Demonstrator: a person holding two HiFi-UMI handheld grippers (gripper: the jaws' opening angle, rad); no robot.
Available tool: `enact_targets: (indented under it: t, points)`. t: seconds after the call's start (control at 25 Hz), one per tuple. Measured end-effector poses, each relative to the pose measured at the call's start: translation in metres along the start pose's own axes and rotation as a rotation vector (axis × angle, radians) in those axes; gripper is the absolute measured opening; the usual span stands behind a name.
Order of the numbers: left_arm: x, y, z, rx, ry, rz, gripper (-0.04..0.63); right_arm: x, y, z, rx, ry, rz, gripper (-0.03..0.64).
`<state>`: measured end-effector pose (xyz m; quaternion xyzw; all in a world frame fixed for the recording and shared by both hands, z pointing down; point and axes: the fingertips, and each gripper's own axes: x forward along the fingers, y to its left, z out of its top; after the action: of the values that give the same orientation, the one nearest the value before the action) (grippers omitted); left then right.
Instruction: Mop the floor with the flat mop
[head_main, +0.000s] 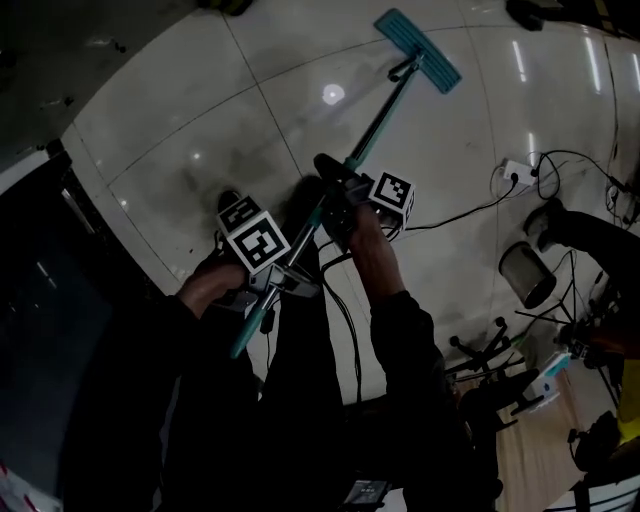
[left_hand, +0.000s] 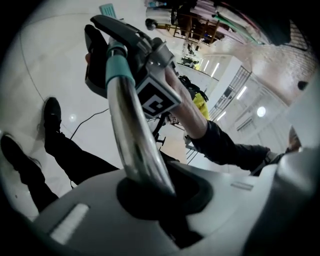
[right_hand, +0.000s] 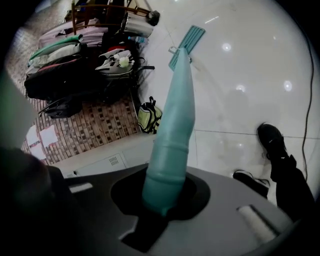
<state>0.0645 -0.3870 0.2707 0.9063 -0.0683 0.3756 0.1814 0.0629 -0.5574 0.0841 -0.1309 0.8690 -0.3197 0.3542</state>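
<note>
Flat mop (head_main: 385, 110) slanting across the head view, far end down on the floor (head_main: 200, 120). Mop head (head_main: 418, 50) a thin teal rectangle, lying flat on the tiles well ahead of the feet, joined to the shaft (head_main: 372, 135) by a small dark hinge. Shaft teal toward the head, bright chrome between the two grippers, teal again at the butt end.

Left gripper (head_main: 272, 283) low on the shaft, close to the body, jaws closed hard on the chrome tube; in the left gripper view, tube rising straight out of the notch between them, smooth and mirror-like. Left hand (head_main: 210, 285) wrapped round the tool, forearm in a dark sleeve, angled in from lower left.

Right gripper (head_main: 338, 205) further along the shaft toward the head, clamped on the teal sleeve; in the right gripper view, sleeve matte plastic, lightly ribbed, filling the gap between the jaws. Right hand (head_main: 368, 240) behind it, dark-sleeved arm reaching forward.

Marker cube (head_main: 253, 240) on each gripper, white faces with black square patterns.

Floor glossy pale tile, large squares, thin dark grout lines, round light glints, dull smudged patch near the feet. Black shoes (right_hand: 272, 140) on the tiles below the shaft. Black cable (head_main: 460, 212) trailing right to a white power strip (head_main: 517, 175).
</note>
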Motion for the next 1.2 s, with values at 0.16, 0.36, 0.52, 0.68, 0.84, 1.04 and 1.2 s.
enact_targets:
  t: [0.16, 0.36, 0.52, 0.68, 0.84, 1.04, 1.2]
  points:
    - [0.009, 0.003, 0.013, -0.01, -0.013, 0.024, 0.029, -0.005, -0.002, 0.012, -0.017, 0.026, -0.019, 0.051]
    - [0.016, 0.004, 0.014, 0.0, -0.019, 0.062, 0.028, -0.011, -0.004, 0.014, -0.032, 0.025, -0.004, 0.051]
    - [0.008, -0.009, 0.003, 0.019, -0.042, 0.043, 0.038, -0.01, 0.008, -0.001, -0.049, 0.033, 0.009, 0.058]
    - [0.001, -0.009, -0.044, 0.042, 0.006, 0.074, 0.04, -0.007, 0.01, -0.045, -0.071, 0.055, 0.001, 0.06]
    - [-0.009, -0.003, -0.104, 0.055, 0.013, 0.109, 0.038, -0.002, 0.008, -0.105, -0.084, 0.081, 0.023, 0.06]
    - [-0.021, 0.004, -0.183, 0.038, 0.018, 0.123, 0.04, 0.005, -0.01, -0.188, -0.054, 0.123, 0.013, 0.06]
    - [-0.026, 0.016, -0.24, 0.018, 0.025, 0.124, 0.042, 0.013, -0.032, -0.246, -0.026, 0.146, -0.012, 0.06]
